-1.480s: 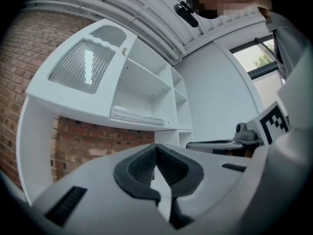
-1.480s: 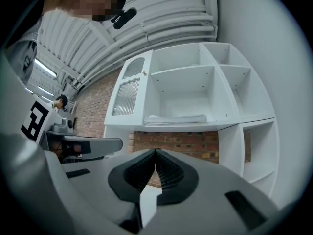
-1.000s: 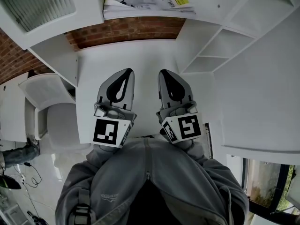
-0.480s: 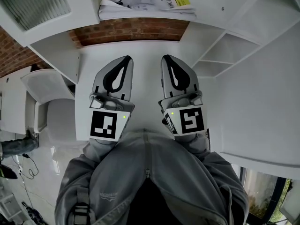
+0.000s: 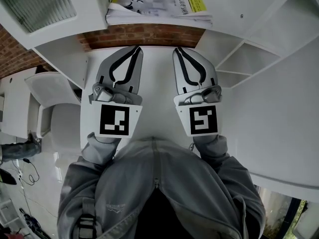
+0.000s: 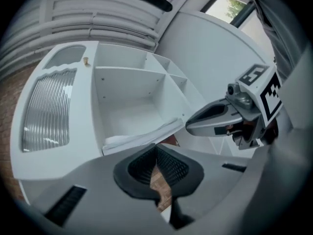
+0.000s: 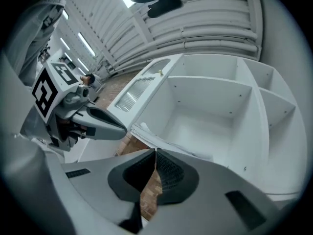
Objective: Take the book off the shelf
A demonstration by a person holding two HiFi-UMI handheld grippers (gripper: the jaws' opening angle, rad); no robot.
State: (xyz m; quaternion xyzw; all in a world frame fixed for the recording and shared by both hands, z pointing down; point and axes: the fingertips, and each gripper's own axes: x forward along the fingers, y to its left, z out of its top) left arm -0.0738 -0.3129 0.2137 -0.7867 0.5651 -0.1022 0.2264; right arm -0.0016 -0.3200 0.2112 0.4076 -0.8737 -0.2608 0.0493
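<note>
Shelving [image 5: 259,49] of white board held the book [image 5: 159,4], which lay flat in the wide compartment with its page edges at the front lip and a yellow patch on the right of its cover. Smaller compartments stepped away to the right of it. A strip of brick wall [image 5: 144,35] showed under that shelf board.

Against the head view of a second before, we had carried both grippers further up the picture toward the shelf, and rolled them so that the marker cubes [image 5: 114,119] faced squarely upward instead of tilting toward each other. The book had not moved.

We kept the left gripper [image 5: 132,50] with its jaws pressed together on nothing, and the right gripper [image 5: 180,51] likewise closed and empty. Both hung side by side over the white tabletop [image 5: 157,88]. Their tips were just short of the shelf's front edge, so the book lay beyond and above them, touched by neither. Each gripper view showed it straight ahead, just past the closed pads.
</note>
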